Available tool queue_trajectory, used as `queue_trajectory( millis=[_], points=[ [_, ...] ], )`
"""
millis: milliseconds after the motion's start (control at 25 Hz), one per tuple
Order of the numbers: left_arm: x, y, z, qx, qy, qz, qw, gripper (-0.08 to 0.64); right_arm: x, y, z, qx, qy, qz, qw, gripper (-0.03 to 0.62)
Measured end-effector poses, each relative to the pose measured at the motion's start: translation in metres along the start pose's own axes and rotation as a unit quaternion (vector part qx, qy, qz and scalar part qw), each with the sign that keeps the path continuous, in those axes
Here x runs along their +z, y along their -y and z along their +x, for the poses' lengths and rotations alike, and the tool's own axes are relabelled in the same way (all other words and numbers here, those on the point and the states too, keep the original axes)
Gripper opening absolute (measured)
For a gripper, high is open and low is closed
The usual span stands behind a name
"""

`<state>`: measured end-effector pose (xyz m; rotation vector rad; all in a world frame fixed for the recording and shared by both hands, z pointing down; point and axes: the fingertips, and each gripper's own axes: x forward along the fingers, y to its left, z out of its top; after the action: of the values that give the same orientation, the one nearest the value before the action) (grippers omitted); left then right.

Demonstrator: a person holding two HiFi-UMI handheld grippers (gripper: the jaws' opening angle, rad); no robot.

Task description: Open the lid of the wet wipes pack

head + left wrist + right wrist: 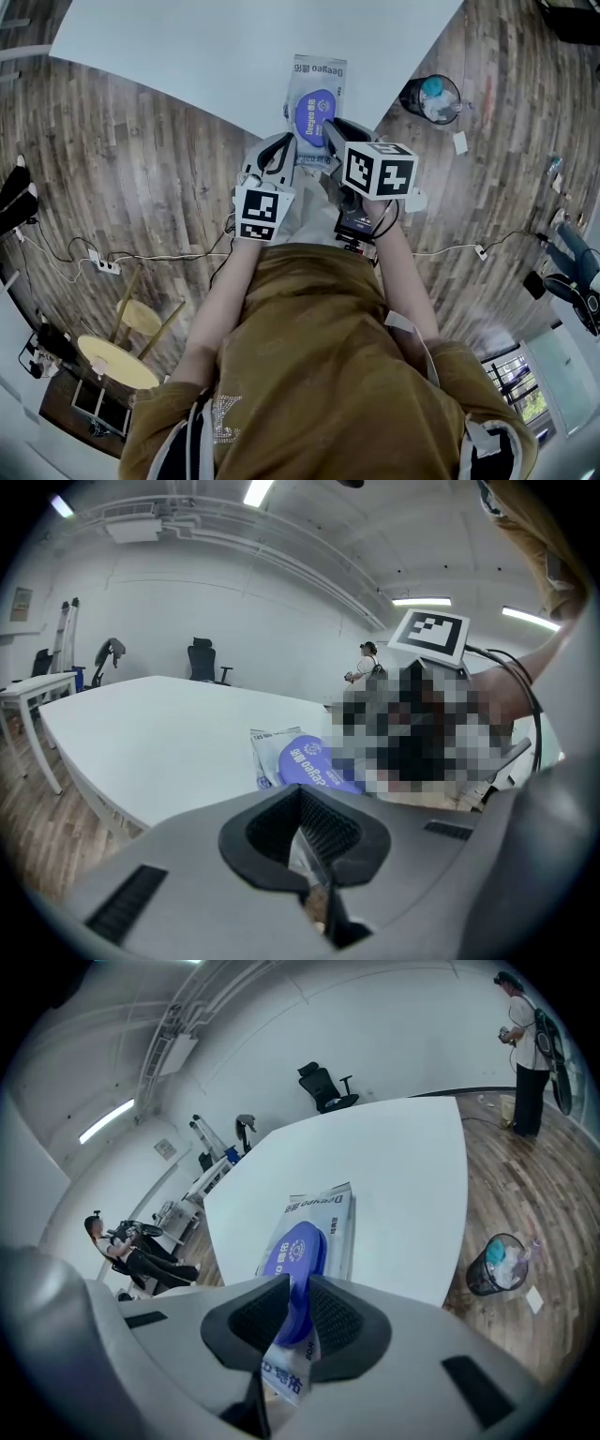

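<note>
The wet wipes pack (317, 101) lies near the front edge of the white table (187, 56), a white pouch with a blue oval lid (296, 1249). My right gripper (292, 1321) is shut on the near end of that lid, and blue printed film shows between its jaws. My left gripper (305, 834) is shut on the pack's near edge, with thin film pinched between its pads. Beyond the left gripper's jaws the pack (292, 757) shows. In the head view the left gripper (284, 153) and the right gripper (331, 141) sit side by side at the pack's near end.
A black waste bin (432, 97) stands on the wood floor right of the table. A power strip (107, 267) and cables trail at the left, near a round stool (116, 362). An office chair (324, 1087) stands behind the table. A person (531, 1042) stands at far right.
</note>
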<state>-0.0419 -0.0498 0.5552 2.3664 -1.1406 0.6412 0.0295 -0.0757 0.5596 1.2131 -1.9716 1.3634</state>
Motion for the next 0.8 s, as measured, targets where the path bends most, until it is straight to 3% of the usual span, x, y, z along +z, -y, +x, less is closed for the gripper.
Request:
queue_trajectory(
  millis=[800],
  points=[
    [0.013, 0.001, -0.002, 0.004, 0.015, 0.002, 0.9999, 0.000, 0.005, -0.019, -0.013, 0.033, 0.017, 0.006, 0.999, 0.072]
  ],
)
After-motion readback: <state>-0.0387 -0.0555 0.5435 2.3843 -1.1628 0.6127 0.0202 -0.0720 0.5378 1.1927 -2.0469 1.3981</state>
